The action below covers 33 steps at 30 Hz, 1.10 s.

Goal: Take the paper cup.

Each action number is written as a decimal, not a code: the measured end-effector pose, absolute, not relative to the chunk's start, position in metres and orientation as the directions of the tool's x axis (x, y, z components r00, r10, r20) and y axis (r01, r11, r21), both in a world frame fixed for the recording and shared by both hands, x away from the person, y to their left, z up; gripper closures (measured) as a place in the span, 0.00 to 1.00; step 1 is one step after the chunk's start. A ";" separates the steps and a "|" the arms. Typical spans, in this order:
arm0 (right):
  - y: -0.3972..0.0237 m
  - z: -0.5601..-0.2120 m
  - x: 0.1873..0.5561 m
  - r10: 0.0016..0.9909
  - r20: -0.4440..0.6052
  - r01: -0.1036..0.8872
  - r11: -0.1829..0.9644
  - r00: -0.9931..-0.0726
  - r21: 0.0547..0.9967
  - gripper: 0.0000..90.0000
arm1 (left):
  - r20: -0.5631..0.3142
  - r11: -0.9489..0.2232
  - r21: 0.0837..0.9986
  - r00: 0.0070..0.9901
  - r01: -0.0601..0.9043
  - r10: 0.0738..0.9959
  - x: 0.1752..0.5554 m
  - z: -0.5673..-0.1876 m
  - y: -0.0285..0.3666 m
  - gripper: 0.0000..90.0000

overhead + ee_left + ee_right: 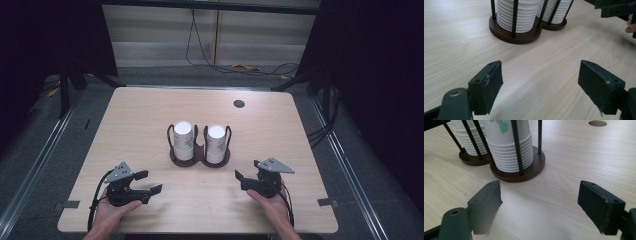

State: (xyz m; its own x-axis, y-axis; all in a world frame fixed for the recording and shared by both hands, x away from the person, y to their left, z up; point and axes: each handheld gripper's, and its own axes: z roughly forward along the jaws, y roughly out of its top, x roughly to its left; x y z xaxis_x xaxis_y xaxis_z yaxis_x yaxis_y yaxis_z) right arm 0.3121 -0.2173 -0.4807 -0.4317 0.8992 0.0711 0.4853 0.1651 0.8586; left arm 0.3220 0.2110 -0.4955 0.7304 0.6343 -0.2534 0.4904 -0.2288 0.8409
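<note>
high view: a dark wooden cup holder with two round bays stands near the middle of the pale wood table, a stack of white paper cups in each bay: the left stack and the right stack. a round cable hole lies beyond the holder, toward the far right. the left gripper sits nearer than the holder and to its left, jaws spread wide around nothing; the right gripper sits nearer and to the holder's right, also spread wide and empty (a hand grips each one from the near edge).

left gripper view: the holder is straight ahead beyond the wide-spread jaws, with ribbed cup rims between black rods.

right gripper view: the holder is ahead and slightly left of the spread jaws; the closer cups carry a leaf print.
</note>
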 end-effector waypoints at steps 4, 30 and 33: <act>-0.220 -0.480 0.312 0.894 0.110 0.519 0.148 -0.433 0.842 0.21 | -0.268 -0.221 0.838 0.729 0.499 0.630 0.324 -0.497 0.209 0.23; -0.209 -0.462 0.315 0.793 0.135 0.512 0.243 -0.594 0.824 0.38 | -0.233 -0.323 0.815 0.783 0.481 0.577 0.320 -0.494 0.199 0.23; -0.207 -0.459 0.315 0.778 0.138 0.511 0.256 -0.612 0.821 0.39 | -0.230 -0.317 0.822 0.784 0.474 0.577 0.319 -0.493 0.199 0.23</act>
State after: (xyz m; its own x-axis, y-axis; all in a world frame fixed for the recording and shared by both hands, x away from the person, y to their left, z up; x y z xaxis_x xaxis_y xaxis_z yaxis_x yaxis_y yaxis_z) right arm 0.3147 -0.2074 -0.4589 -0.6124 0.7784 0.1384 0.5110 0.2562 0.8205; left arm 0.3192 0.1994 -0.4934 0.7836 0.5772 -0.2299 0.4742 -0.3165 0.8216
